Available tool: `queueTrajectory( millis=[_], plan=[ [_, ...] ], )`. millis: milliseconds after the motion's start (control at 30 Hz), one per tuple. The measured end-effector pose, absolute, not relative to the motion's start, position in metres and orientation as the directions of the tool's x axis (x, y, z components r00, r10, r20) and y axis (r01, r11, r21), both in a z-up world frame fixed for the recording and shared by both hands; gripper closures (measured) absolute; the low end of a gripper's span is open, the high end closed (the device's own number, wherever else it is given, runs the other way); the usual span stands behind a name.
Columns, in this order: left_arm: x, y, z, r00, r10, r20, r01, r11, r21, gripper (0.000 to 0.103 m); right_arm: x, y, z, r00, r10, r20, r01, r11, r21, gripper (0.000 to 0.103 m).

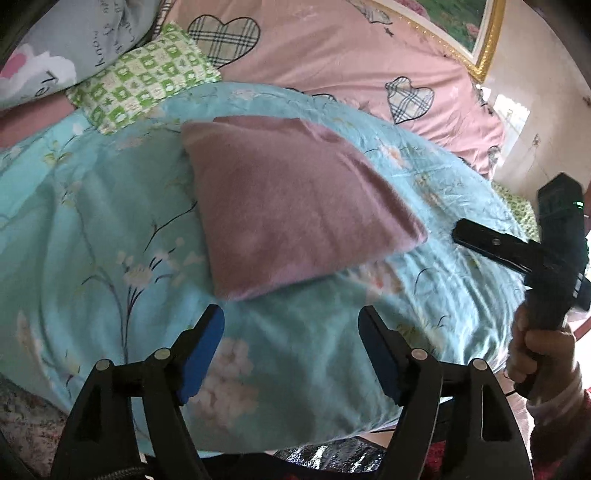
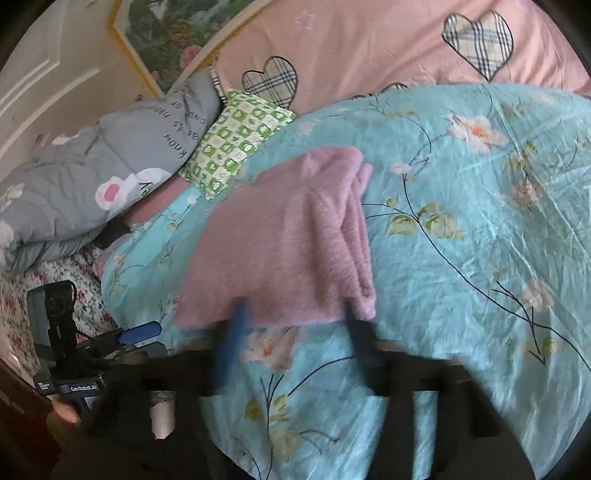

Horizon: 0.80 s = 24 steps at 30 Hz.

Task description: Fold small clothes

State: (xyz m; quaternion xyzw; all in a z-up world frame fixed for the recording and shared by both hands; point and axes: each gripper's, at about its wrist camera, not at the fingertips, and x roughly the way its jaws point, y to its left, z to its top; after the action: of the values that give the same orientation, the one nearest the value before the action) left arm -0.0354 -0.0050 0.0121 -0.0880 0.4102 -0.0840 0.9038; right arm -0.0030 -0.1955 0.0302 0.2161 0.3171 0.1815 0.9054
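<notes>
I see the folded pink garment (image 1: 291, 203) lying flat on the teal floral quilt (image 1: 110, 229), near a green checked pillow (image 1: 144, 81). My left claw (image 1: 291, 354) hangs spread and empty just short of it; my right claw (image 2: 295, 347), blurred, also gapes empty.

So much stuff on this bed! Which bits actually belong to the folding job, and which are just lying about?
Part of the job:
- pink fuzzy garment, folded on the quilt
- left gripper, jaws open, empty
- right gripper, jaws open, empty

Just lying about:
- teal floral quilt
- green checked pillow
- grey printed pillow
- pink heart-patterned duvet
- framed picture
</notes>
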Motion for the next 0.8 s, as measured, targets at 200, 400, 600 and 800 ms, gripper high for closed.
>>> queueTrajectory(
  millis=[200,400,600,800],
  plan=[
    [-0.045,-0.003,-0.002,0.624,-0.193,-0.757,0.054,0.977,-0.205,0.026,-0.016,-0.176,0.028,0.715,0.458,-0.529,-0.224,0.866,0.447,0.035],
    [-0.049,-0.003,-0.002,0.628,-0.164,-0.761,0.052,0.984,-0.169,0.024,-0.024,-0.166,0.015,0.683,0.463,-0.565,-0.237,0.872,0.428,0.034],
    [-0.043,0.003,0.013,0.666,-0.057,-0.744,-0.016,0.996,-0.091,0.02,-0.021,-0.161,0.022,0.688,0.436,-0.58,-0.235,0.89,0.39,0.025],
    [-0.034,0.004,0.026,0.656,0.019,-0.755,-0.024,1.0,0.004,0.018,-0.012,-0.155,0.042,0.713,0.379,-0.589,-0.241,0.922,0.302,0.005]
  ],
)
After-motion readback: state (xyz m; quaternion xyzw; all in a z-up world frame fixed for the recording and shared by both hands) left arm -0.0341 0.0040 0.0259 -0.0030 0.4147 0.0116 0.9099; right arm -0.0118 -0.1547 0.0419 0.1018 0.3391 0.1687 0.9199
